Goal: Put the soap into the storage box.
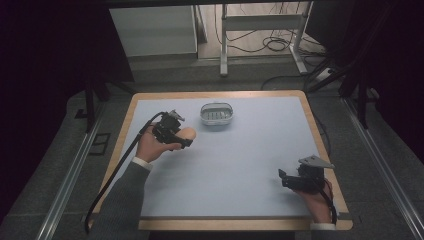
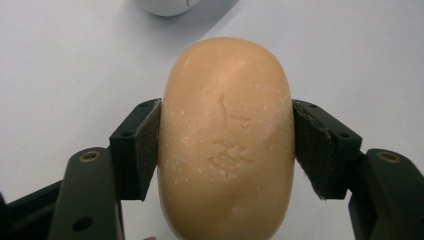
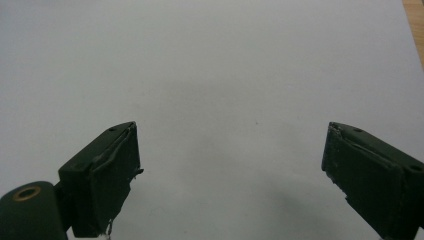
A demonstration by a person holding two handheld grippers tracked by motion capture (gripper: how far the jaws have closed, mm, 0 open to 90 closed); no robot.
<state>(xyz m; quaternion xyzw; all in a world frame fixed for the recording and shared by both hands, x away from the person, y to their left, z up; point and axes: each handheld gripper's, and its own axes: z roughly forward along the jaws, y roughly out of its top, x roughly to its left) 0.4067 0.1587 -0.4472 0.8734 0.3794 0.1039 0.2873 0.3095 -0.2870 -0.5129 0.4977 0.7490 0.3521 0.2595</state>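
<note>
A tan oval bar of soap [image 2: 227, 140] with a stamped mark on its face sits between the jaws of my left gripper [image 2: 226, 142], both pads pressed against its sides. From above, the soap [image 1: 188, 133] sticks out of the left gripper [image 1: 181, 134] at the table's left, just short of a clear soap dish [image 1: 216, 114] with a ribbed bottom. At the near right of the table my right gripper [image 1: 282, 179] lies low over the mat; in its own view the right gripper [image 3: 230, 165] stands open with nothing between the jaws.
A pale blue mat [image 1: 240, 155] covers the wooden-rimmed table [image 1: 307, 107]. A black cable [image 1: 120, 167] trails from the left gripper past the table's left edge. Beyond the far edge stand a metal frame [image 1: 262, 22] and loose floor cables [image 1: 277, 45].
</note>
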